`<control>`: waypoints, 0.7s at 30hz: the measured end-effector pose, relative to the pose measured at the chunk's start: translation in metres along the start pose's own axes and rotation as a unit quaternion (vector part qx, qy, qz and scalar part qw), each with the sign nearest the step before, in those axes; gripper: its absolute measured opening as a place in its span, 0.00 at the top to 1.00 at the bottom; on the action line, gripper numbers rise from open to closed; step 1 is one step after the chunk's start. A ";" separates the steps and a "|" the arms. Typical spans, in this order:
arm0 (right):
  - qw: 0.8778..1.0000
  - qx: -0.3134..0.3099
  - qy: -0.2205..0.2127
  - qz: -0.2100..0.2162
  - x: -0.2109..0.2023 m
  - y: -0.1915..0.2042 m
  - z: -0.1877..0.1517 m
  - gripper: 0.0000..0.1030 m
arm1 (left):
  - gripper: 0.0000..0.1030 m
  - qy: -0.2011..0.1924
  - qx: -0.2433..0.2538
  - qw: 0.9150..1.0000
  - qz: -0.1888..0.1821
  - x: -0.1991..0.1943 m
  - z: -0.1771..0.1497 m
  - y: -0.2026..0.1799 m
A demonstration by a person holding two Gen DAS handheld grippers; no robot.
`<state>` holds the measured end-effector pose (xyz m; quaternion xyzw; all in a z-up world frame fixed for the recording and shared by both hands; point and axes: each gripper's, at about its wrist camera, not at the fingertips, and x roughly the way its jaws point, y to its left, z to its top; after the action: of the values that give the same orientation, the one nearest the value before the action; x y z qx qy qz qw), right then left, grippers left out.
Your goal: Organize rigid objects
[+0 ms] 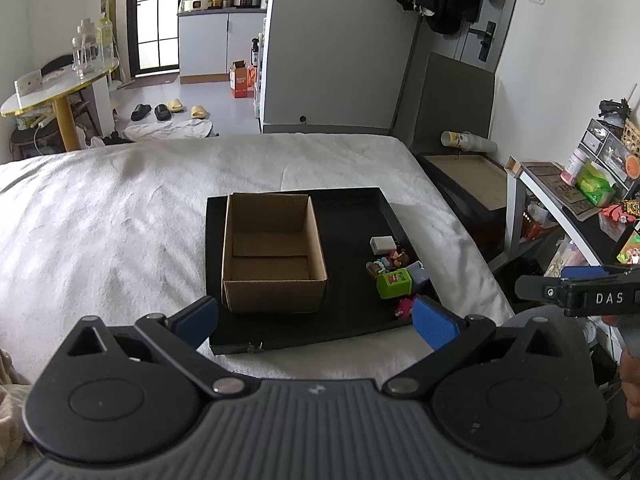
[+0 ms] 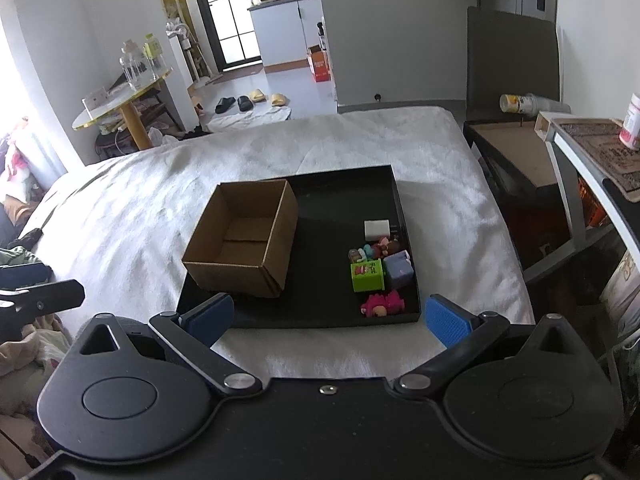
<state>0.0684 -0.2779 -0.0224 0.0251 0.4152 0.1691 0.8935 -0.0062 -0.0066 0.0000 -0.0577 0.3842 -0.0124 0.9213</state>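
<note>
A black tray (image 1: 352,216) (image 2: 344,184) lies on the white bed. An open, empty cardboard box (image 1: 272,252) (image 2: 244,236) stands in its left half. At its right side lie small rigid items: a white block (image 1: 382,245) (image 2: 377,227), a green cube (image 1: 394,285) (image 2: 368,276), a purple-blue cube (image 1: 418,274) (image 2: 398,269), small figures (image 1: 390,262) (image 2: 374,251) and a pink plush-like toy (image 1: 405,307) (image 2: 382,305). My left gripper (image 1: 316,322) is open and empty, at the tray's near edge. My right gripper (image 2: 328,318) is open and empty, just before the tray's near edge.
The white bed cover (image 1: 120,208) (image 2: 132,208) surrounds the tray. A dark side table (image 1: 472,180) (image 2: 516,152) and a cluttered shelf (image 1: 580,184) (image 2: 592,144) stand at the right. The right gripper's side shows in the left wrist view (image 1: 580,292).
</note>
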 end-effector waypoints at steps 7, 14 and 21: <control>1.000 0.012 0.018 -0.004 0.020 -0.011 -0.004 0.00 | 0.00 0.013 -0.017 1.000 -0.005 0.024 0.002 0.010; 0.999 0.019 0.030 -0.011 0.044 -0.017 0.000 0.00 | 0.00 0.017 -0.023 1.000 -0.001 0.043 0.009 0.017; 0.999 0.011 0.042 -0.019 0.068 -0.018 0.009 0.00 | 0.00 0.028 -0.032 0.999 0.008 0.065 0.018 0.029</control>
<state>0.1209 -0.2724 -0.0697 0.0195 0.4544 0.1481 0.8782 0.0516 0.0194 -0.0368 -0.0836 0.4101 0.0061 0.9082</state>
